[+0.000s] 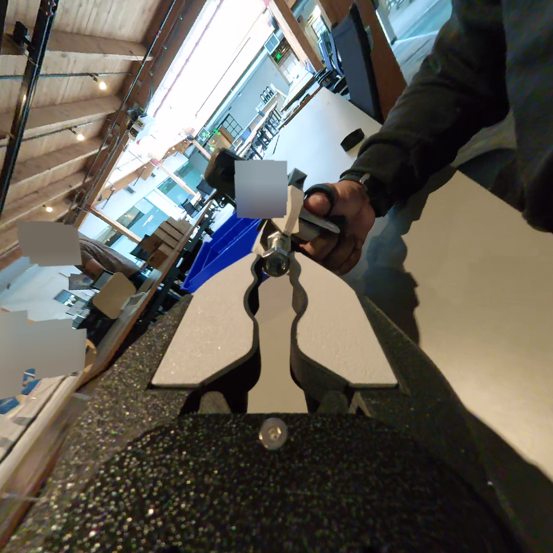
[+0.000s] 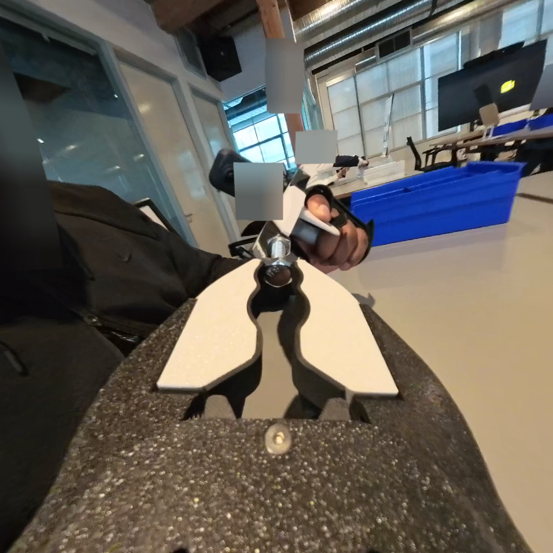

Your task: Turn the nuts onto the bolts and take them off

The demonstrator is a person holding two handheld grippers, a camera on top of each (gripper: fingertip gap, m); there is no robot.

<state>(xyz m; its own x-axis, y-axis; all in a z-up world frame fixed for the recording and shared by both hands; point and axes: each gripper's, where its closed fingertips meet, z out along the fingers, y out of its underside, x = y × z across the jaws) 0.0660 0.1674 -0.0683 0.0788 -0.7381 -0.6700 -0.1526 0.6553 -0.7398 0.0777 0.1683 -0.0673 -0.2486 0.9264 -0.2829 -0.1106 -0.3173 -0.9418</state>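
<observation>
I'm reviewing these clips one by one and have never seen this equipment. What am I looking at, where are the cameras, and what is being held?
There is no robot here. A person holds a hand-operated gripper in each hand, and each gripper carries a camera that looks forward along its two pale fingers.

The left wrist view shows the left gripper up close, with the person's right hand beyond it. The right wrist view shows the right gripper from the opposite side.

The two grippers meet in the air above a pale table. The right one is closed on a bolt at what looks like its head. The left one is closed on the nut on the bolt's thread. A blue bin sits on the table.
</observation>
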